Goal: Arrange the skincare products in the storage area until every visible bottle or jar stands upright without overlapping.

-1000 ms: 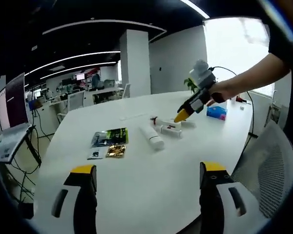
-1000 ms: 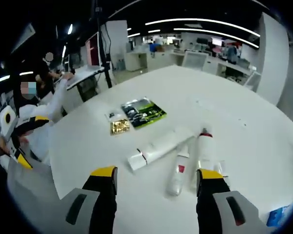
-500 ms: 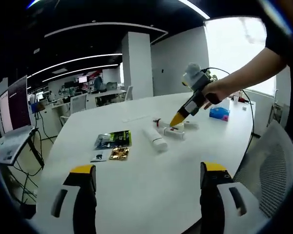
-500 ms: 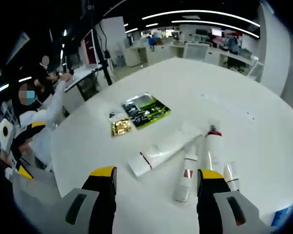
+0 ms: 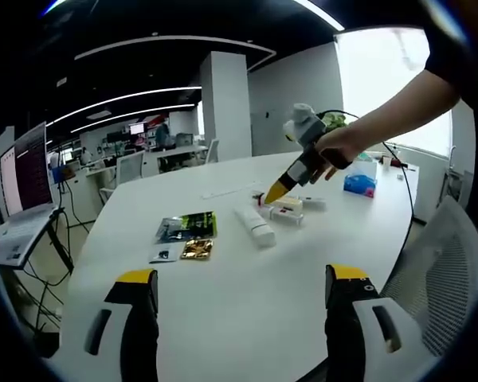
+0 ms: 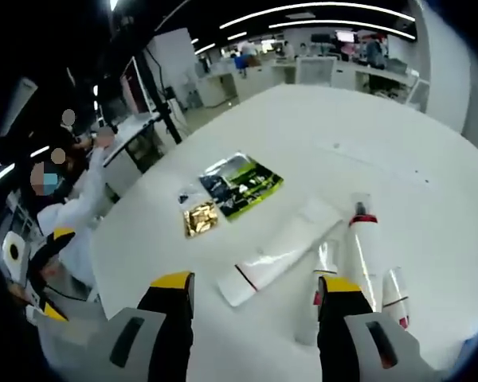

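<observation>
Several white skincare items lie flat on the white table (image 5: 223,318): a long tube (image 5: 253,225) (image 6: 279,253), a tall bottle with a dark neck band (image 6: 363,247), a short bottle (image 6: 323,267) beside it and another bottle (image 6: 394,294). In the left gripper view they form a cluster of bottles (image 5: 285,212). My right gripper (image 6: 255,282) is open and hovers just short of the tube and bottles; a hand holds this right gripper (image 5: 276,191) above the cluster. My left gripper (image 5: 240,277) is open, well back from them over bare table.
A green sachet (image 6: 243,185) (image 5: 187,225), a gold sachet (image 6: 200,219) (image 5: 195,249) and a small clear sachet (image 6: 187,195) lie beyond the tube. A blue pack (image 5: 358,185) sits near the far edge. A mesh chair (image 5: 450,263) stands at the right. People sit at desks behind.
The right gripper has moved leftward and lower over the bottle cluster, closer to the tube. The products have not moved. The left gripper has stayed roughly in place.
</observation>
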